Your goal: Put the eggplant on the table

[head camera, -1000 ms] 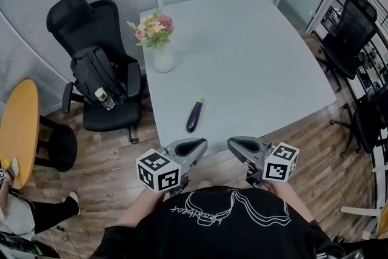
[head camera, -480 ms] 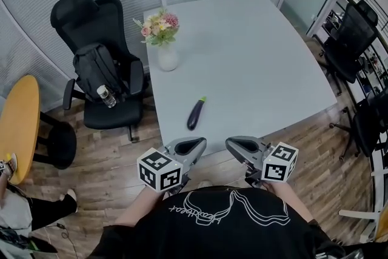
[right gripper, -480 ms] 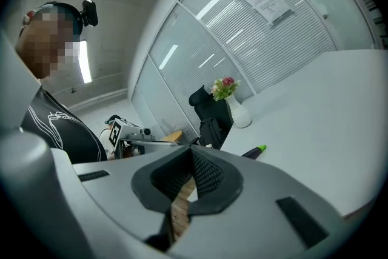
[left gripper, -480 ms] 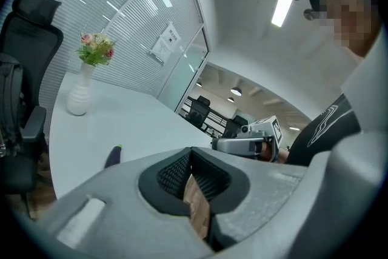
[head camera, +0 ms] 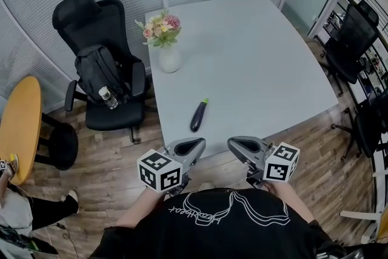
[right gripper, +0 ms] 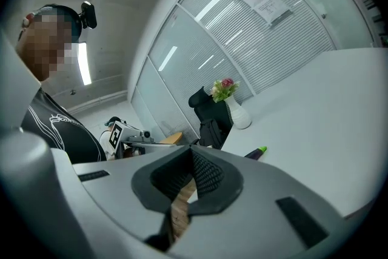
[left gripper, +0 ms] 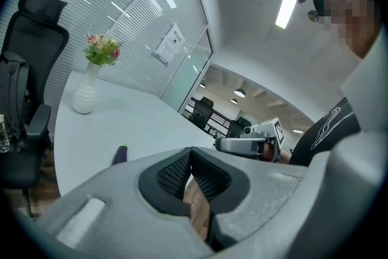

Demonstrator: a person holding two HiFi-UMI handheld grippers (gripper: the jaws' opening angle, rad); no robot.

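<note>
A dark purple eggplant (head camera: pixel 199 116) with a green stem lies on the pale grey table (head camera: pixel 254 51) near its front edge. It shows small in the left gripper view (left gripper: pixel 119 155) and in the right gripper view (right gripper: pixel 256 153). My left gripper (head camera: pixel 195 145) hangs just off the table's front edge, below the eggplant, its jaws shut with nothing between them. My right gripper (head camera: pixel 238 145) sits beside it at the same height, also shut and empty. Neither touches the eggplant.
A white vase with flowers (head camera: pixel 164 45) stands at the table's left edge. A black office chair with a backpack and bottle (head camera: pixel 100 73) sits left of the table. A round wooden table (head camera: pixel 17 124) is far left. More black chairs (head camera: pixel 351 33) stand at right.
</note>
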